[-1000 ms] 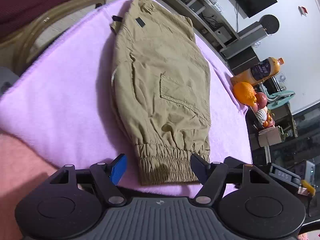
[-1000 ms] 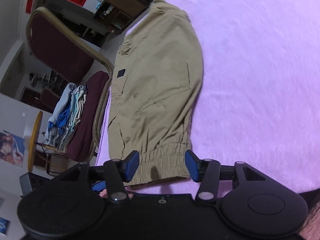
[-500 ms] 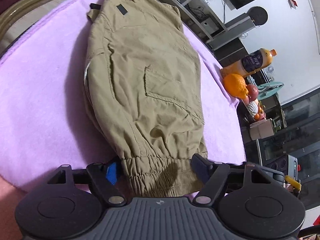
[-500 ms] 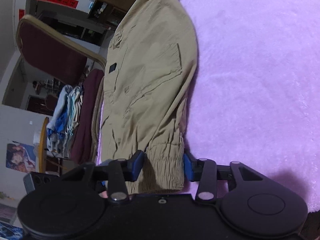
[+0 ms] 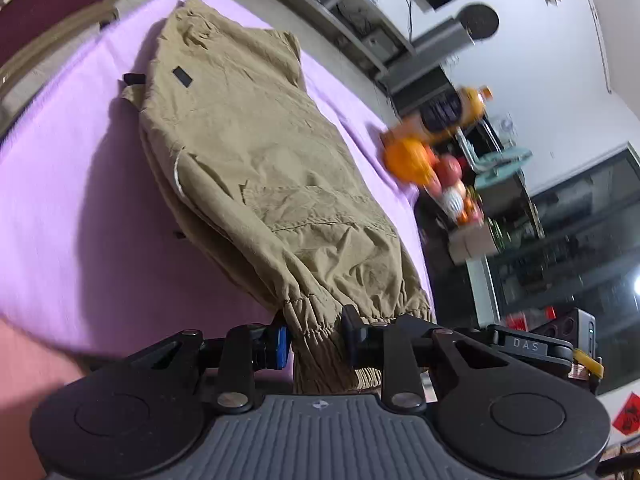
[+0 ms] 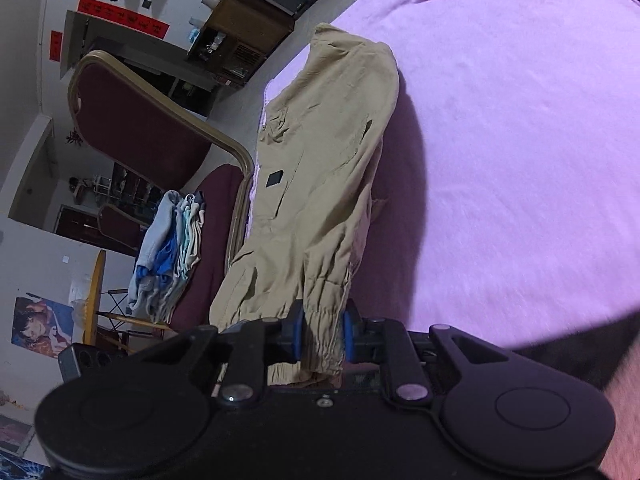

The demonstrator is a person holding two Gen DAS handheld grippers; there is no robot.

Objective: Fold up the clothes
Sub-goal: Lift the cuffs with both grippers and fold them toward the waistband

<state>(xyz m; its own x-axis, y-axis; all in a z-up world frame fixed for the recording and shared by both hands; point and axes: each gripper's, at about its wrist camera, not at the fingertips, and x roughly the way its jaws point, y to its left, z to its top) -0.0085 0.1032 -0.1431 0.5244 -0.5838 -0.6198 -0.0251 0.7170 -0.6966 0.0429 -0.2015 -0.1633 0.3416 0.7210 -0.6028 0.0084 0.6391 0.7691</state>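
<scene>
Khaki cargo pants already halved lengthwise, lying along the lilac blanket's chair-side edge. Elastic cuff clamped by left gripper and right gripper. Crosswise folds judged outstanding.

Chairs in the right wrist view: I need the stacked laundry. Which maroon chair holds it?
The near maroon chair beside the purple blanket; folded clothes sit on its seat. The far chair shows none.
</scene>
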